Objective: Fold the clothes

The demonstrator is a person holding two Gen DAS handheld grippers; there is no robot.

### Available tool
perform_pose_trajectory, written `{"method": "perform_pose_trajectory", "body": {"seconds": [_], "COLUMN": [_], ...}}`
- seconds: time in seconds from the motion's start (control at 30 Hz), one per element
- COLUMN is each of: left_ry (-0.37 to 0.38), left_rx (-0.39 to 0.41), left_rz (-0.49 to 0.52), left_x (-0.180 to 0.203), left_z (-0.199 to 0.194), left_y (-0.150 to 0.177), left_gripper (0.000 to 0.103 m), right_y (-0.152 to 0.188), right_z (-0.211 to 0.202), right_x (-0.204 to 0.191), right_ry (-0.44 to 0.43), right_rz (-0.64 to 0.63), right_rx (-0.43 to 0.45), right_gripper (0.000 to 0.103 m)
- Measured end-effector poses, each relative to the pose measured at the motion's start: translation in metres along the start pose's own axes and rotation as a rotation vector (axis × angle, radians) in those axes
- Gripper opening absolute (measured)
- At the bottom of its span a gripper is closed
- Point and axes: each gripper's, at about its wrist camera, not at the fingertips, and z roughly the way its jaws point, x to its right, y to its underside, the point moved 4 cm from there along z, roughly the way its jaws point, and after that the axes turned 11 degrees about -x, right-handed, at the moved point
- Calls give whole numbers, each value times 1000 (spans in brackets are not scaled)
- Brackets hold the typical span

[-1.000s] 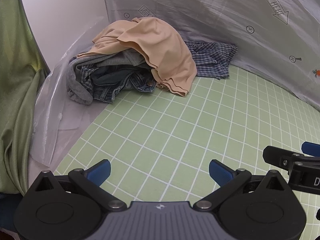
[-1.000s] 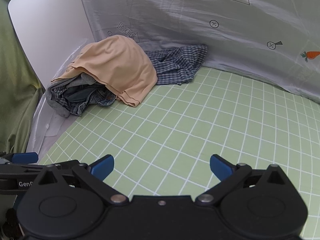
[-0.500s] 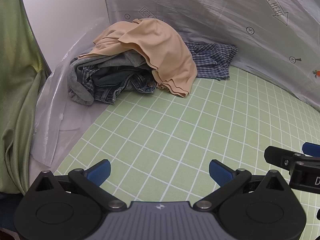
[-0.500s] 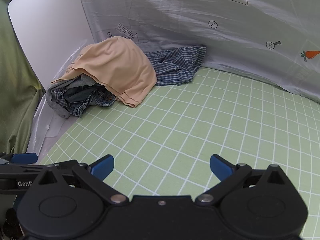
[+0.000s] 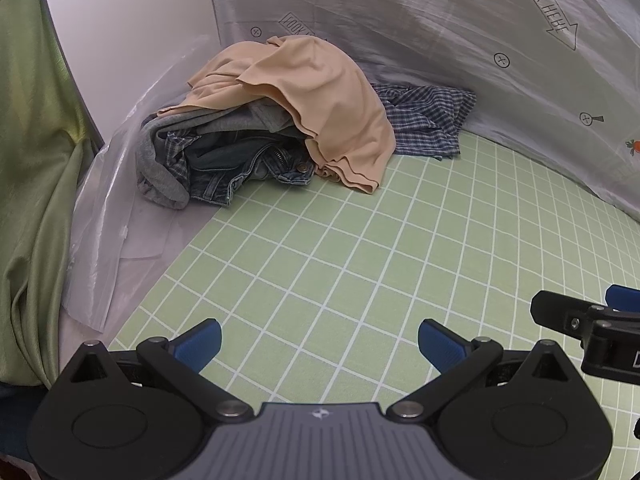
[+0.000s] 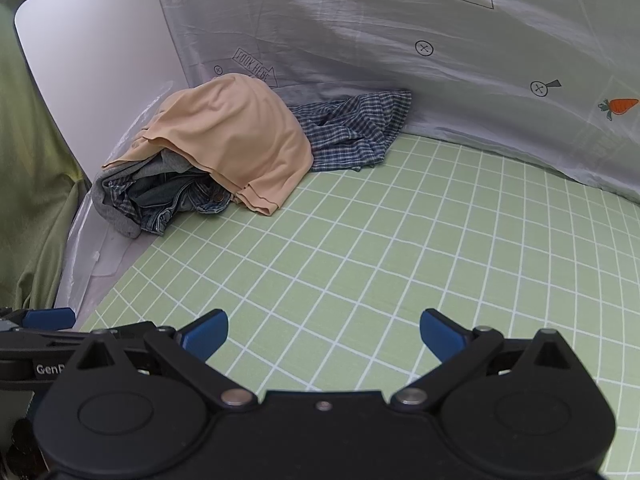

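Observation:
A pile of clothes lies at the far left corner of the green checked mat (image 5: 360, 248). A beige shirt (image 5: 328, 104) drapes over the top of the pile, and it shows in the right wrist view too (image 6: 236, 136). Under it are blue jeans (image 5: 248, 164) and a grey garment (image 5: 160, 176). A blue plaid shirt (image 5: 428, 120) lies crumpled behind the pile to the right (image 6: 352, 128). My left gripper (image 5: 319, 338) is open and empty, low over the mat, well short of the pile. My right gripper (image 6: 323, 330) is open and empty beside it.
A grey printed sheet (image 5: 460, 32) forms the back wall. A white panel (image 5: 128, 40) and clear plastic film (image 5: 108, 216) line the left side. Green cloth (image 5: 32, 200) hangs at the far left. The mat (image 6: 400, 248) stretches bare between grippers and pile.
Both grippers have drifted slightly; the pile sits a touch higher in the left view and lower in the right view. Both stay open and empty.

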Motion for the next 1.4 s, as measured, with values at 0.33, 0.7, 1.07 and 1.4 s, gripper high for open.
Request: {"method": "perform_pose_trajectory", "body": {"seconds": [0.33, 0.7, 1.07, 1.4], "left_ry": [2, 4, -24, -58], "left_rx": [-9, -22, -17, 50], "left_rz": [-11, -32, -85, -245], "left_x": [-2, -4, -14, -71], "left_z": [3, 11, 34, 47], "left_y": [0, -6, -41, -118], "left_gripper": [103, 103, 103, 103], "right_y": [1, -3, -30, -97], "right_z": [1, 9, 37, 82], "right_x": [1, 0, 7, -8], "right_ry": [-1, 0, 15, 24], "right_rz": [1, -12, -9, -40], "right_rx": [-2, -16, -15, -11], "right_gripper": [103, 103, 103, 103]}}
